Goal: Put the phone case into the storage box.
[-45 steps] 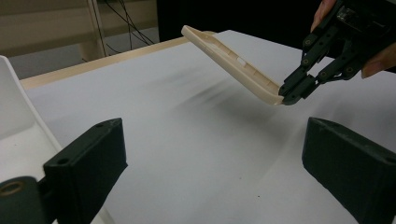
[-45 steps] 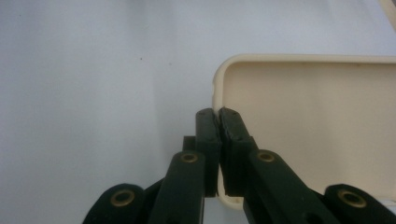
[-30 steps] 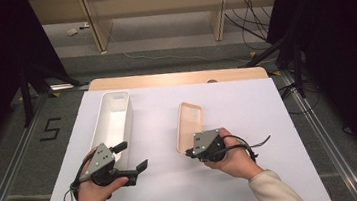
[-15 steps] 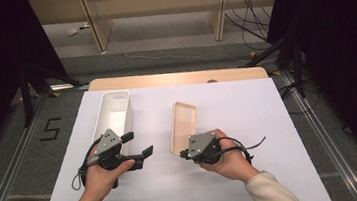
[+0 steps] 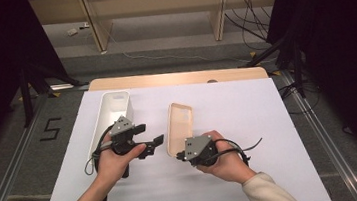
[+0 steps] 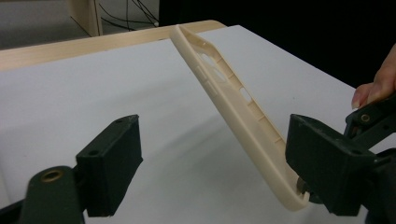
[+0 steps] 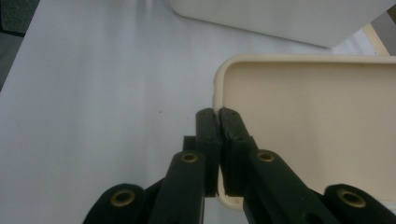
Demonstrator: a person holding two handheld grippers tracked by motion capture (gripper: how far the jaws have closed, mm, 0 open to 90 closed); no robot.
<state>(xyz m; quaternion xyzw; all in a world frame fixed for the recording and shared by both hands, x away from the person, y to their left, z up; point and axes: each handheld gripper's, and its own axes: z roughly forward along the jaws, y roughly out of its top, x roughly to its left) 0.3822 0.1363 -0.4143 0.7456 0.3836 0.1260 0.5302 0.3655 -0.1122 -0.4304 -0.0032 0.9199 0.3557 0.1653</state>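
Fingers (image 6: 112,168) on the left gripper (image 5: 143,138) are spread wide with nothing between them, pointing rightward across the white table (image 5: 249,123). Just beyond that gripper, at the far left, sits a long white tray (image 5: 112,107), lying lengthwise from near to far. Moving toward the middle, the cream phone case (image 5: 180,125) is lifted at an angle; in the left gripper view it slants up off the table, its near lower edge low and its far end high, cut-outs along its side rim facing us. Over to the right, the right gripper (image 5: 180,156) has its fingers (image 7: 208,140) pinched tight on the near-left rim of that phone case, one finger outside the wall, one inside, as the right gripper view shows. The person's right hand (image 5: 225,161) wraps the tool, cable trailing off to the right.
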